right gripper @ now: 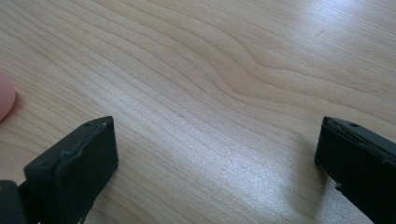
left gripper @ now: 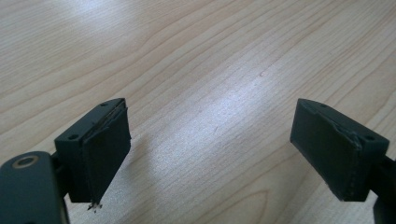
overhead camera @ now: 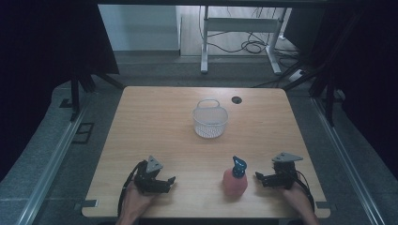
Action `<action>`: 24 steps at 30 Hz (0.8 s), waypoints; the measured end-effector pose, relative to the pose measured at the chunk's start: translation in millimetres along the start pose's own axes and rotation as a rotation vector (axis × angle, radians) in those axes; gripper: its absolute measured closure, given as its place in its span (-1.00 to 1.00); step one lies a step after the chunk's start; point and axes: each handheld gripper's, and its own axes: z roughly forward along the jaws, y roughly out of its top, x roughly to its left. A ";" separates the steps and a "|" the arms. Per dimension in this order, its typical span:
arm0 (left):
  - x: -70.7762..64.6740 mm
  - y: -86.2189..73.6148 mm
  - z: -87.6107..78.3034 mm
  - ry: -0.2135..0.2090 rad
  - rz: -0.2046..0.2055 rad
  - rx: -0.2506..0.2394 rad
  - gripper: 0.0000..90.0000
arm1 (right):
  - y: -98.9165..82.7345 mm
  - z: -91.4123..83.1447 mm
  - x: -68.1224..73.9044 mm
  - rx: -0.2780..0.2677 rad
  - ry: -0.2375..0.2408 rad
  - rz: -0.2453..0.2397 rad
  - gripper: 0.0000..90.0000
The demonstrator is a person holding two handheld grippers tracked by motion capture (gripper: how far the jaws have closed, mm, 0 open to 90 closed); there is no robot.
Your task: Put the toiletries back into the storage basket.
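A pink spray bottle [overhead camera: 234,180] with a blue nozzle stands upright near the table's front edge, right of centre. A sliver of its pink body [right gripper: 5,97] shows at the left edge of the right gripper view. My right gripper [overhead camera: 259,176] rests just right of the bottle, jaws wide apart and pointing toward it, nothing between them [right gripper: 217,154]. My left gripper [overhead camera: 170,181] lies at the front left, open over bare wood [left gripper: 210,149]. A white mesh basket [overhead camera: 210,120] with a handle sits empty at the table's middle, farther back.
The wooden table [overhead camera: 159,136] has a round cable hole [overhead camera: 236,99] at the back right. Beyond the far edge are a white desk frame [overhead camera: 239,33] and cables on the floor. Dark curtains hang on both sides.
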 end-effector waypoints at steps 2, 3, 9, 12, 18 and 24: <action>-0.8 0.7 -0.9 -0.001 0.003 0.003 -0.72 | 0.0 0.0 0.0 0.000 0.000 0.000 -1.00; -1.1 1.1 -1.2 -0.002 0.009 0.007 -0.72 | 0.0 0.0 0.0 0.000 0.000 0.000 -1.00; -4.9 4.5 -3.6 -0.010 0.024 0.012 -0.71 | 0.0 0.0 0.0 0.000 0.000 0.000 -1.00; -6.3 6.7 -6.1 -0.017 0.028 0.002 -0.71 | 0.0 0.0 0.0 0.000 0.000 0.000 -1.00; -9.6 9.9 -10.3 -0.042 0.037 -0.013 -0.72 | 0.0 0.0 0.0 0.000 0.000 -0.001 -1.00; -12.6 14.6 -12.2 -0.059 0.047 -0.010 -0.72 | 0.0 0.0 0.0 0.000 0.000 0.000 -1.00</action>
